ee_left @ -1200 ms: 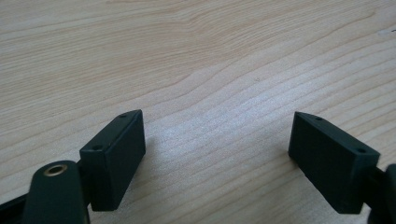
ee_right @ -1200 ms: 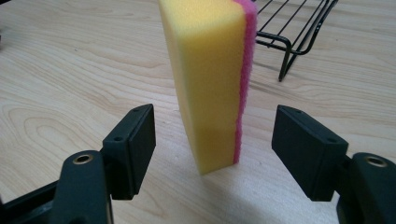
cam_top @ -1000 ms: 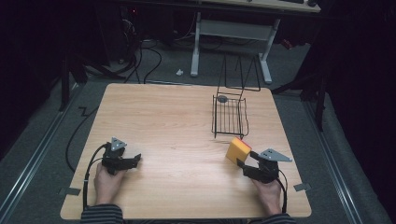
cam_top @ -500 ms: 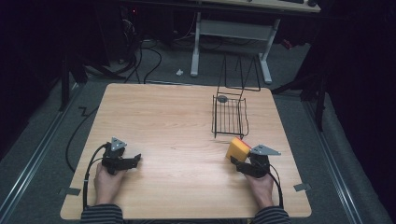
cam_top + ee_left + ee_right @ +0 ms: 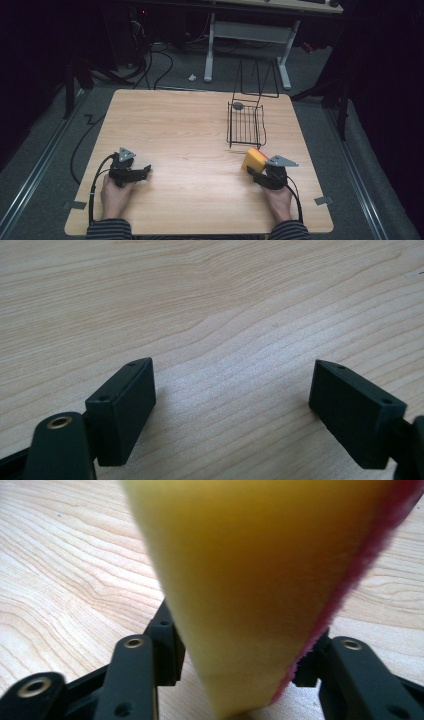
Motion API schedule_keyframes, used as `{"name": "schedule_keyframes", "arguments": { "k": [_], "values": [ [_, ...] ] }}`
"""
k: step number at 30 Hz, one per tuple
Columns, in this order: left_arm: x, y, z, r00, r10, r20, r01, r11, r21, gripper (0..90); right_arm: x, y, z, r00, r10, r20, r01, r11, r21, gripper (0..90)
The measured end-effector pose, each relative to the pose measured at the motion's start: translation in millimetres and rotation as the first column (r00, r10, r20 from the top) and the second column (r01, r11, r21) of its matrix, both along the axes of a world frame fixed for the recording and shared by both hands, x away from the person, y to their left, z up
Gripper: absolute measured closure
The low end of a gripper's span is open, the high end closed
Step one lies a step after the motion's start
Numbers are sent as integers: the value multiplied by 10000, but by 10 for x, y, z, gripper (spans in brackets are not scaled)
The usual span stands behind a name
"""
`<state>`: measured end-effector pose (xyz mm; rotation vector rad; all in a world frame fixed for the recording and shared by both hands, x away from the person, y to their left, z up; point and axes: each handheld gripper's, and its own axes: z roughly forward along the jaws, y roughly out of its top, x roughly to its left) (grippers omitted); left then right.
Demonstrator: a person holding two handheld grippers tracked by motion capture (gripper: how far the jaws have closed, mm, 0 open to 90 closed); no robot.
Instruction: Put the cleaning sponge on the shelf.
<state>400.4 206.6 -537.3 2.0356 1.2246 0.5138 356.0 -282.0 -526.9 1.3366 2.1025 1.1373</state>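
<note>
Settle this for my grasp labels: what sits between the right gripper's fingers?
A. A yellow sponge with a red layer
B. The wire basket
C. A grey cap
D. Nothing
A: in the right gripper view the fingers press both sides of the yellow sponge, having just been closing.

Desk [image 5: 190, 135] lit bright from above, room around very dark. Sponge [image 5: 260, 580] up close blurry. Wood grain sharp, soft small shadows.

A dim lab or test room: a bare wooden surface [image 5: 190, 130] stands on grey carpet [image 5: 45, 150], cables [image 5: 150, 60] trail across the floor at upper left, and a white-framed desk [image 5: 250, 30] stands at top centre.
</note>
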Motion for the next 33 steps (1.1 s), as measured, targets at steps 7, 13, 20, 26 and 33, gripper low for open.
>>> {"name": "schedule_keyframes", "arguments": {
  "k": [7, 13, 20, 26, 33],
  "values": [
    [0, 0, 0, 10000, 6, 0, -6, 10000, -10, 193, -3, -2, 3, 9999, 125, 80, -125, 9999, -3, 597],
    [0, 0, 0, 10000, 4, 1, -4, 10000, -6, 193, -18, -10, 15, 9995, 223, 212, -228, 9995, 232, 606],
    [-1, 0, 0, 10000, 5, 1, -5, 10000, 1, 193, -41, -31, 66, 9993, 221, 285, -230, 9992, 324, 608],
    [-1, -1, 0, 10000, 10, 1, -10, 10000, -1, 193, -62, -39, 140, 9986, 297, 436, -316, 9985, 446, 608],
    [-1, -1, 0, 10000, 8, 2, -8, 10000, 4, 193, -66, -39, 173, 9979, 337, 557, -361, 9984, 436, 608]
  ]
}}
